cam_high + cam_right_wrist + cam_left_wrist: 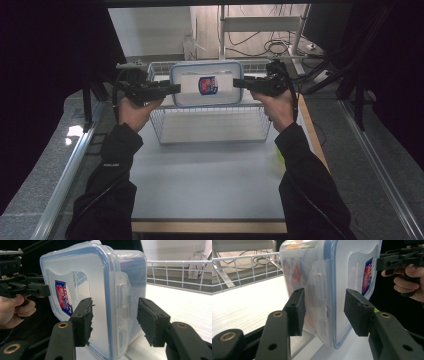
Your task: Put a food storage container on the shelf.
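Note:
A clear plastic container (206, 84) with a blue-rimmed lid and a red and blue label stands on its edge over the white wire basket (212, 131), lid facing me. My left gripper (175, 89) is at its left side and my right gripper (235, 82) at its right. In the left gripper view, my left gripper (325, 307) is open, its pads (296, 311) straddling the side latch of the container (337, 277). In the right gripper view, my right gripper (115, 320) is open the same way around the opposite latch of the container (100, 290). I cannot tell what bears the container's lower edge.
The basket sits at the far end of a grey table (200, 180) with a wooden front edge. A small yellow-green object (276, 156) lies by the right sleeve. Metal rails run along both sides. A shelf frame (260, 25) and cables stand behind.

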`<state>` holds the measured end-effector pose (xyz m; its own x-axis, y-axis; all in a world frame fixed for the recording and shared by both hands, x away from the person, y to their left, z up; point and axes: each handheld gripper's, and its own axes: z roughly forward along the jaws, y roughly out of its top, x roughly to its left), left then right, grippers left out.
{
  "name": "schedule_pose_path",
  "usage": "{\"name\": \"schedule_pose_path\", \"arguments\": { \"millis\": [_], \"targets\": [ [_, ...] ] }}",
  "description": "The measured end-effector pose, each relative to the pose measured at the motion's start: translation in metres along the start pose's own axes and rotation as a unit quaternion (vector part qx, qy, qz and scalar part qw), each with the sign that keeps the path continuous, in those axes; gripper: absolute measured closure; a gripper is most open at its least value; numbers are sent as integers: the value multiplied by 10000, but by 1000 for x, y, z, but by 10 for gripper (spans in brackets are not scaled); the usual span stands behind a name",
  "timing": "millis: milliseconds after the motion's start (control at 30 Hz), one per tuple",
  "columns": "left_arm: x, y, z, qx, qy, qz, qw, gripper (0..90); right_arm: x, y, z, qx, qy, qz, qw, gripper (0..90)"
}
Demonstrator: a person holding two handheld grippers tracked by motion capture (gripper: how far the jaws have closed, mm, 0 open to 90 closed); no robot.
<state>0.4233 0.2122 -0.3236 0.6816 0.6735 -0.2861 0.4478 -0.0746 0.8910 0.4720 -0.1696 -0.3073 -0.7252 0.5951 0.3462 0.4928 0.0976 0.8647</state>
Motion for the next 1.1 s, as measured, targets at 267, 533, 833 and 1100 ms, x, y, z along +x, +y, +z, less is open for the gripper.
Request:
{"name": "schedule_pose_path", "arguments": {
  "millis": [267,533,833,1100],
  "targets": [
    [3,1,1,-128,39,-67,9999,520,-3,0,3,-98,28,103,9999,471],
    [7,-1,0,-185,150,-84,9997,449,-9,0,4,-161,-30,183,9997,444],
    [9,-4,3,-188,170,-118,9996,396,-12,-1,8,-165,-3,251,9995,434],
    [5,-5,9,-91,174,-56,9998,365,-10,-3,12,-123,-5,234,9996,434]
  ]
}}
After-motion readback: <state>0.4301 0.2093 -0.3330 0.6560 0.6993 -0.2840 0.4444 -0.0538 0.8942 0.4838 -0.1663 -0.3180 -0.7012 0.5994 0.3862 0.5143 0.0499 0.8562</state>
